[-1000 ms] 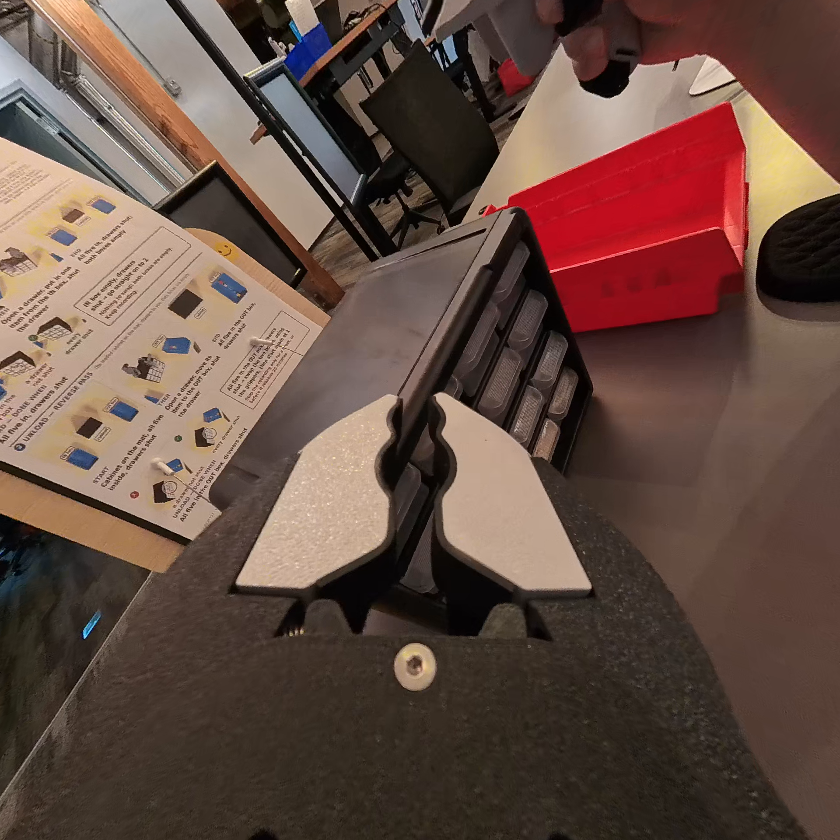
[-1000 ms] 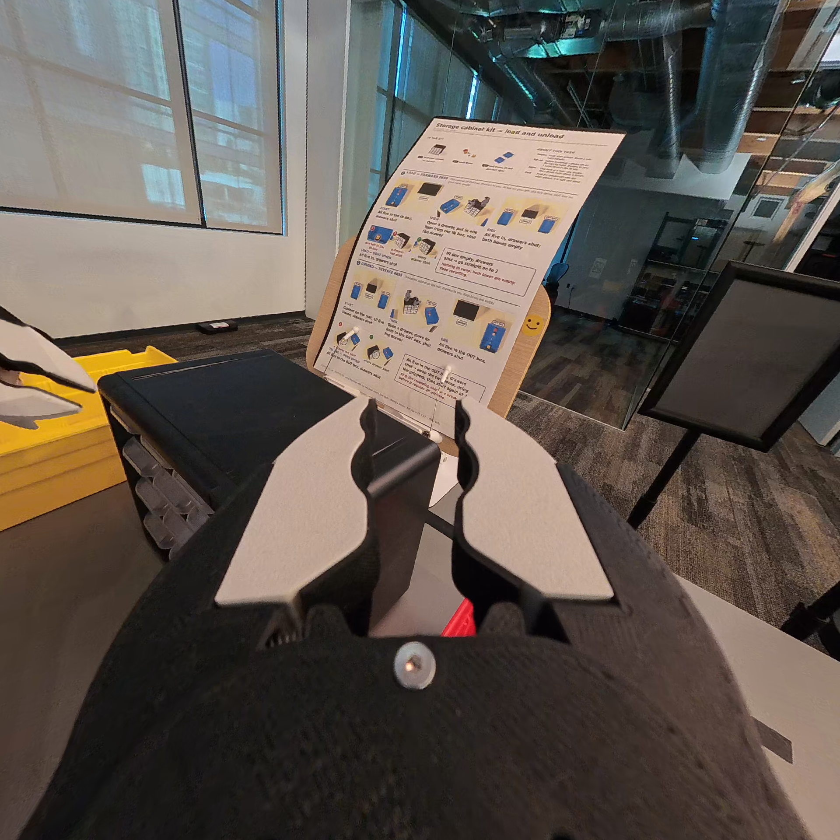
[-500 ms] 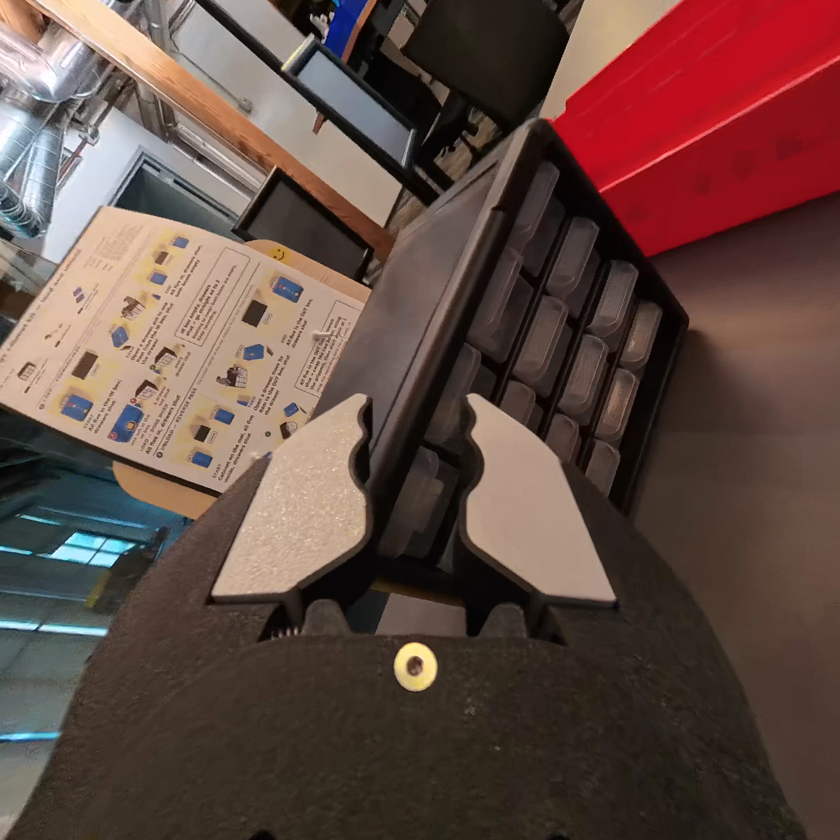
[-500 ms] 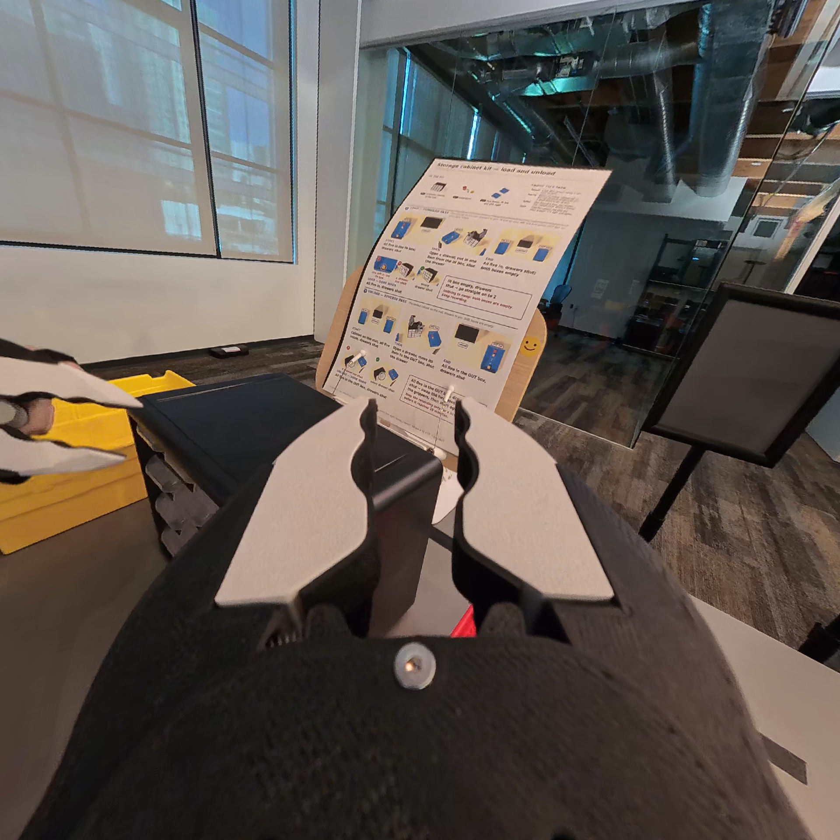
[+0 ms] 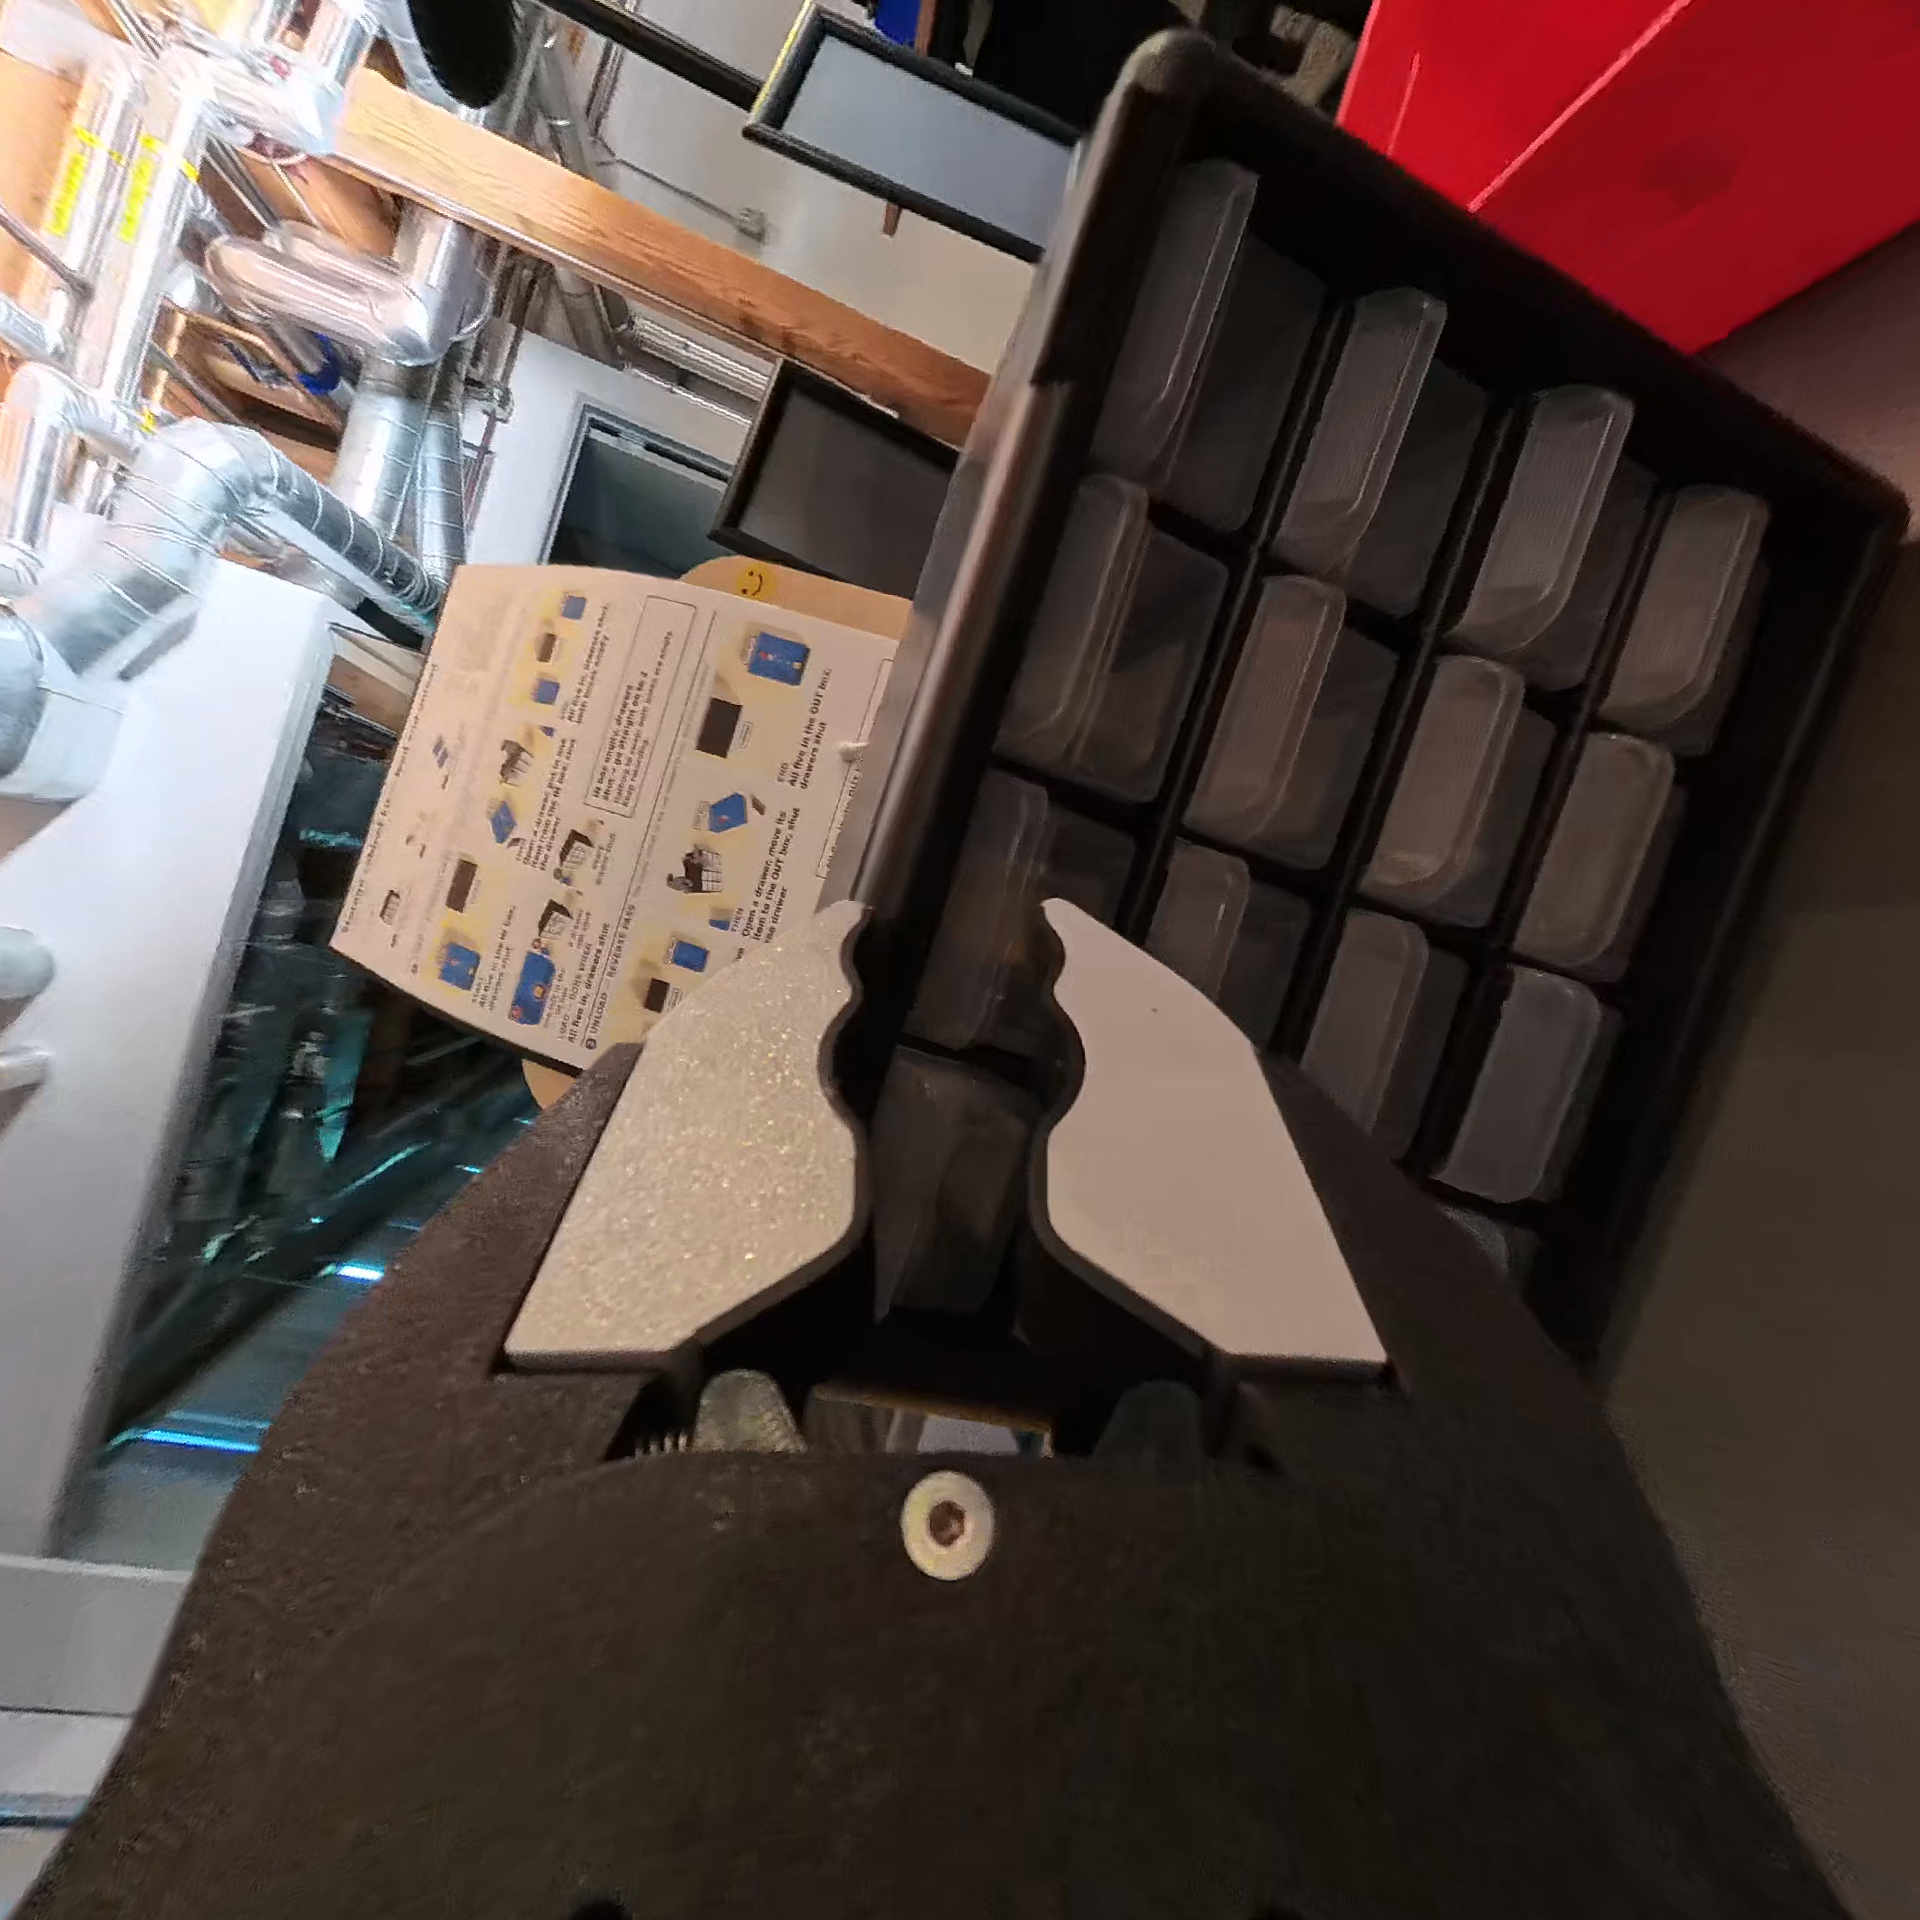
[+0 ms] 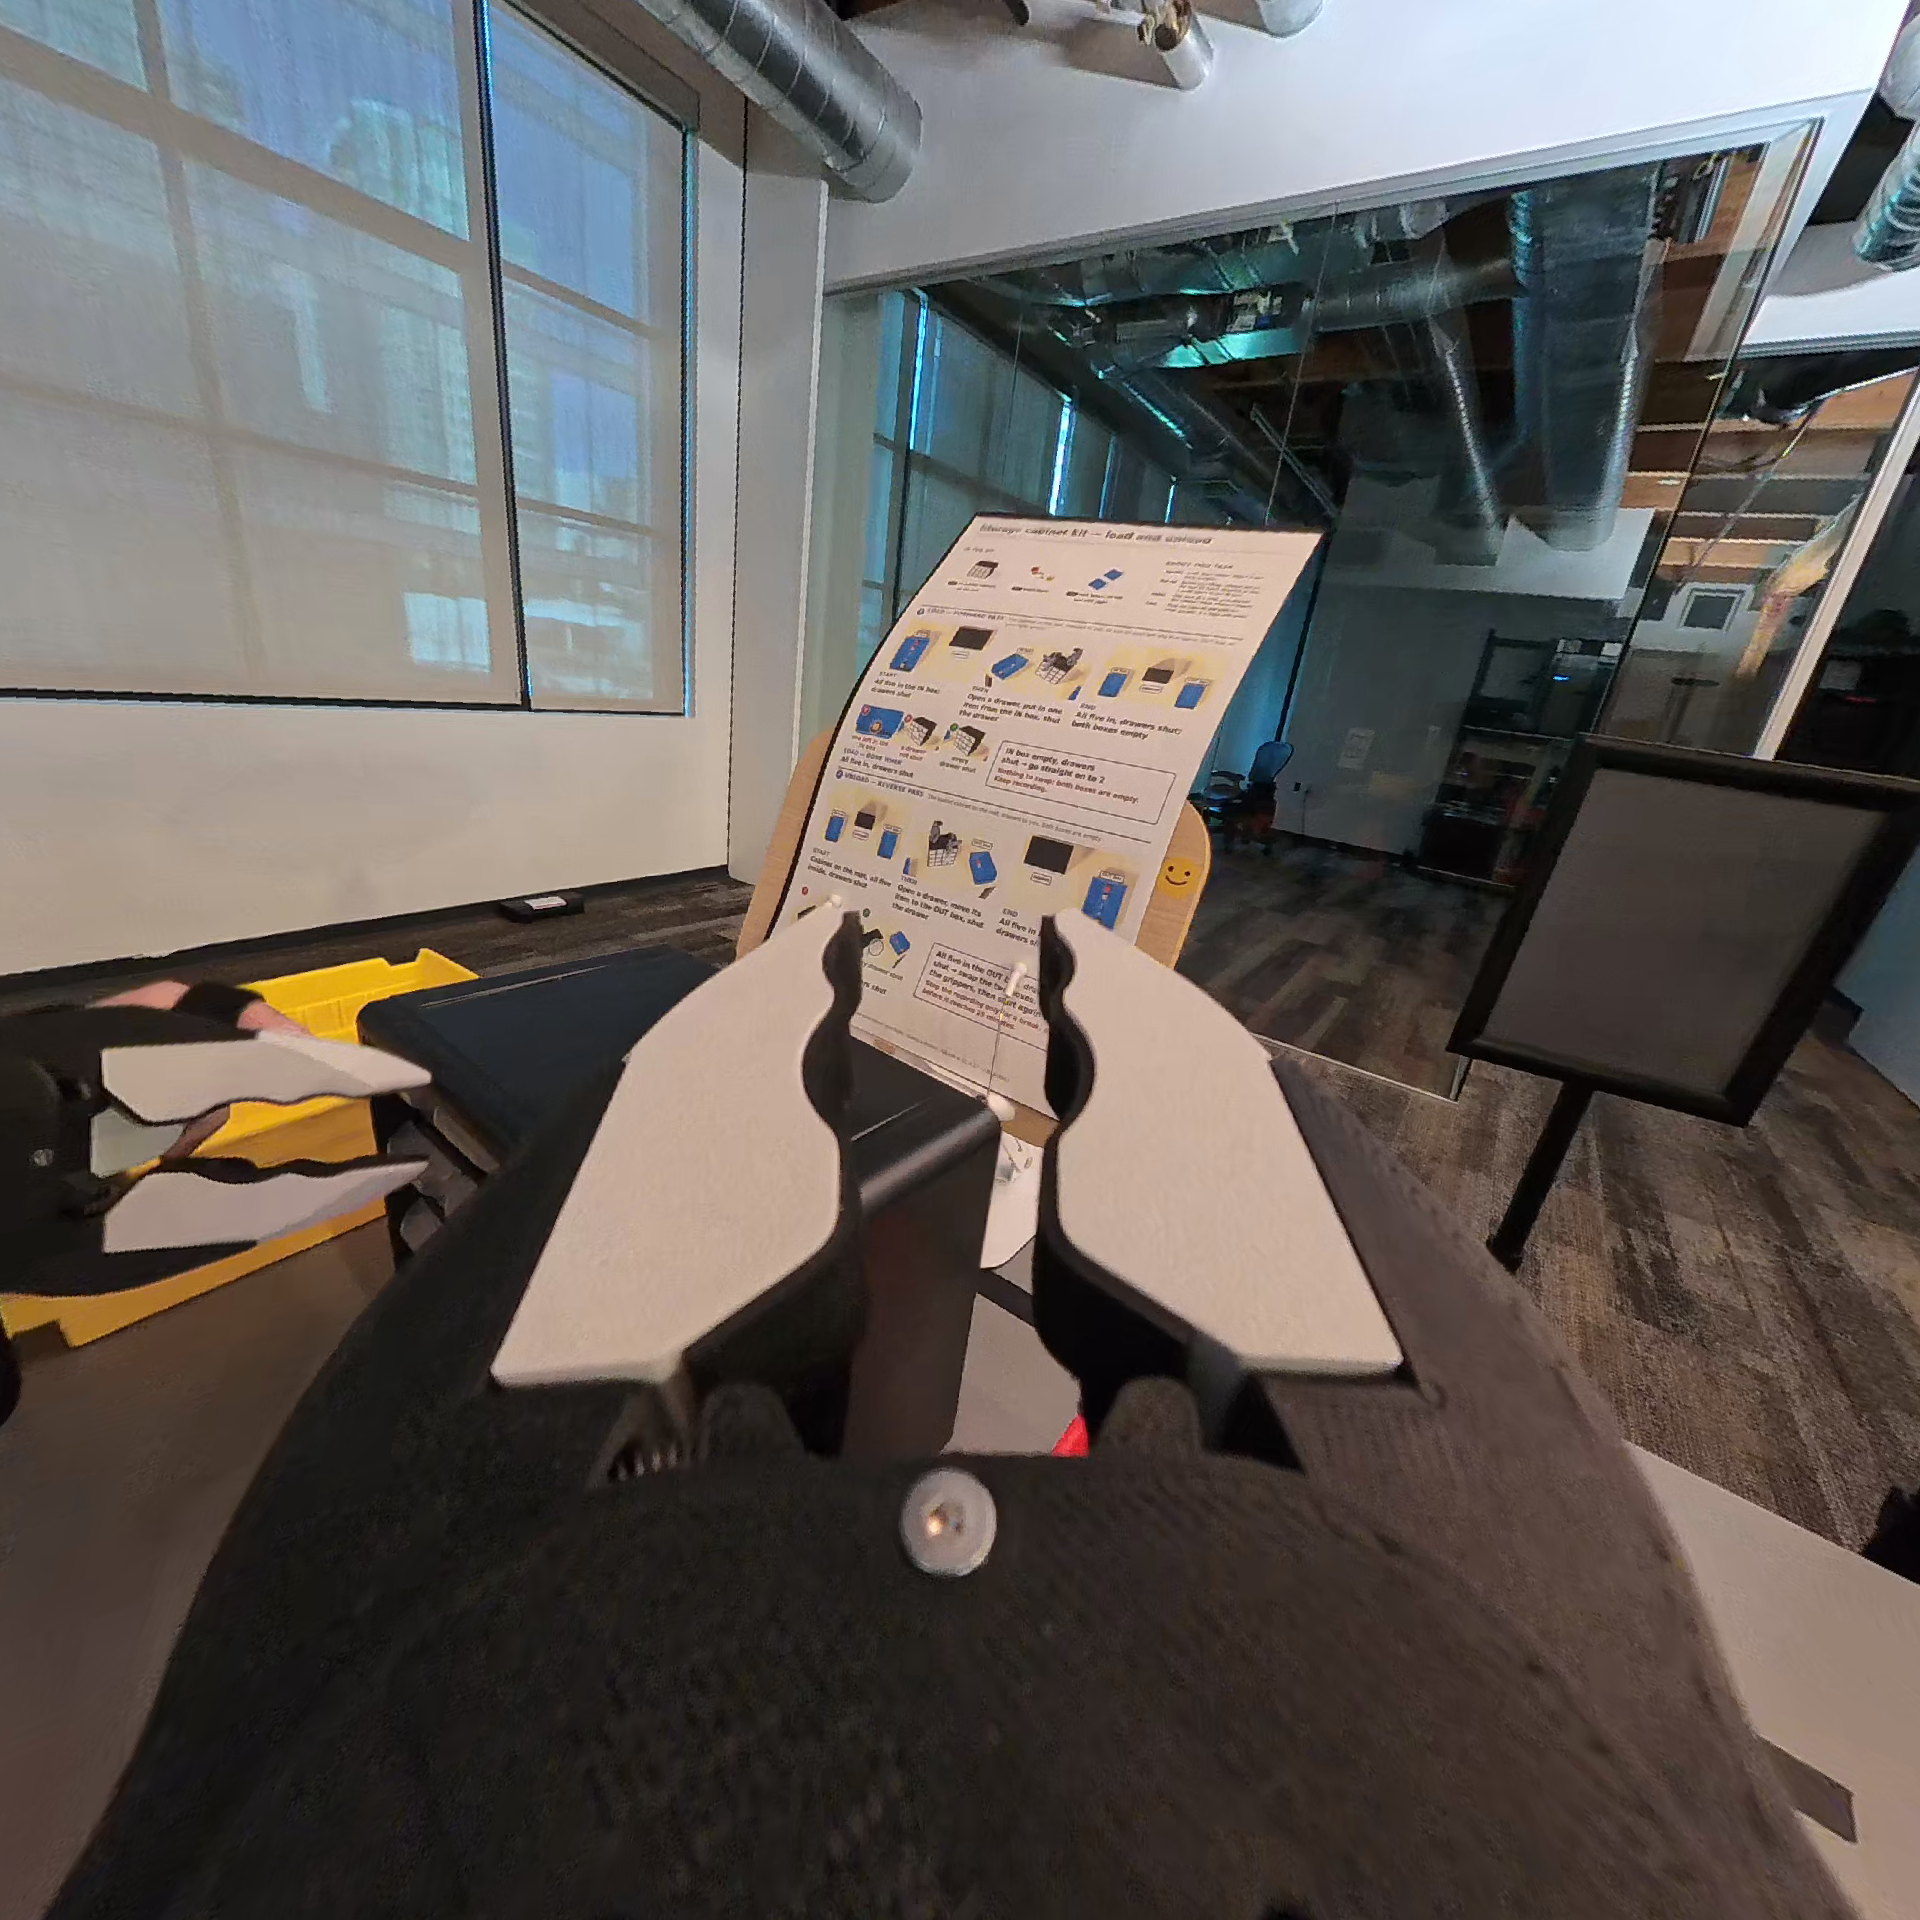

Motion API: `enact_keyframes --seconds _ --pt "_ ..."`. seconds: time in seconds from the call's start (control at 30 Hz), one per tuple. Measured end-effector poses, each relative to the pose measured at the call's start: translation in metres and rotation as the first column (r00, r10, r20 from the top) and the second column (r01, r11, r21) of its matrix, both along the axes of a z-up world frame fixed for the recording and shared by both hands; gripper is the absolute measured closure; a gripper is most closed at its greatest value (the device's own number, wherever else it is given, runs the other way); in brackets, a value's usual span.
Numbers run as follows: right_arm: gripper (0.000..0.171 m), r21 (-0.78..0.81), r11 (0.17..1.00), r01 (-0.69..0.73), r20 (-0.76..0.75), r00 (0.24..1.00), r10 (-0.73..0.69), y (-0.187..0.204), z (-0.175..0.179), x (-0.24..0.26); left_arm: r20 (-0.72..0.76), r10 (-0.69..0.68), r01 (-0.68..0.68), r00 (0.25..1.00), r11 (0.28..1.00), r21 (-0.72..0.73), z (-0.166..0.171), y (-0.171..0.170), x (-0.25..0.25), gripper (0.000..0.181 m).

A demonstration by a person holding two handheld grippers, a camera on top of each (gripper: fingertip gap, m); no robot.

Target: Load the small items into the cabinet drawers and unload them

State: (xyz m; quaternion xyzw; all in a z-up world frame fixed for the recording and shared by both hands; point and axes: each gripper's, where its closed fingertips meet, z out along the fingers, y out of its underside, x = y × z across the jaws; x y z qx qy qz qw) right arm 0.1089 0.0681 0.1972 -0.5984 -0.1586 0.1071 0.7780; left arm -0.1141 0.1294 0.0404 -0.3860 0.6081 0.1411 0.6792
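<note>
Between the left gripper's [image 5: 951,971] fingers sits the near top edge of the cabinet [image 5: 1288,644]; the jaws stand partly spread astride that black rim, one finger [image 5: 717,1143] over the top panel, the other [image 5: 1174,1164] over the drawer face. Whether the pads actually press the rim cannot be told. The cabinet looks tipped in this view, its clear drawers [image 5: 1475,790] all pushed in, in a grid of rows. Just past its far corner lies a red bin [image 5: 1683,177]. Behind the cabinet stands an instruction sheet [image 5: 623,810] on a wooden board, and farther back two dark framed panels on stands, ducts and a timber beam. The grey table [image 5: 1787,1143] shows on the right.

At the other end, the right gripper [image 6: 945,961] is likewise partly spread, straddling the cabinet's [image 6: 540,1029] right-hand corner; the black edge fills the gap low between its fingers [image 6: 717,1174], though contact is not clear. In this view the left gripper [image 6: 405,1122] appears at the left, its two pale fingers above and below the cabinet's front edge, with a gloved hand [image 6: 156,1023] behind it. A yellow bin [image 6: 312,1132] sits beyond that gripper, beside the cabinet. The sheet [image 6: 1049,748] rises straight ahead, a framed panel [image 6: 1683,935] to the right, windows to the left. A sliver of red shows under the right gripper's fingers.
</note>
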Motion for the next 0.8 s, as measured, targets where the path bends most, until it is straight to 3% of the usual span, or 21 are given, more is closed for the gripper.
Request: enact_keyframes --seconds 0.17,0.33,0.63,0.8 --pt "0.138 0.024 1.000 0.000 -0.030 1.000 0.001 -0.007 0.006 0.008 -0.021 0.060 -0.056 0.998 0.988 0.144 0.001 0.004 0.002 0.163" --pt "0.138 0.024 1.000 -0.005 -0.055 0.998 0.007 -0.008 0.006 0.013 -0.009 0.089 -0.085 0.996 0.970 0.227 0.006 0.001 0.004 0.160" --pt "0.138 0.032 0.999 -0.005 -0.073 0.997 0.008 -0.013 0.008 0.019 -0.018 0.114 -0.104 0.993 0.950 0.293 -0.003 0.005 0.004 0.159" --pt "0.138 0.040 0.999 -0.007 -0.085 0.996 0.011 -0.016 0.010 0.022 0.032 0.126 -0.128 0.992 0.910 0.393 0.001 0.003 0.005 0.172"
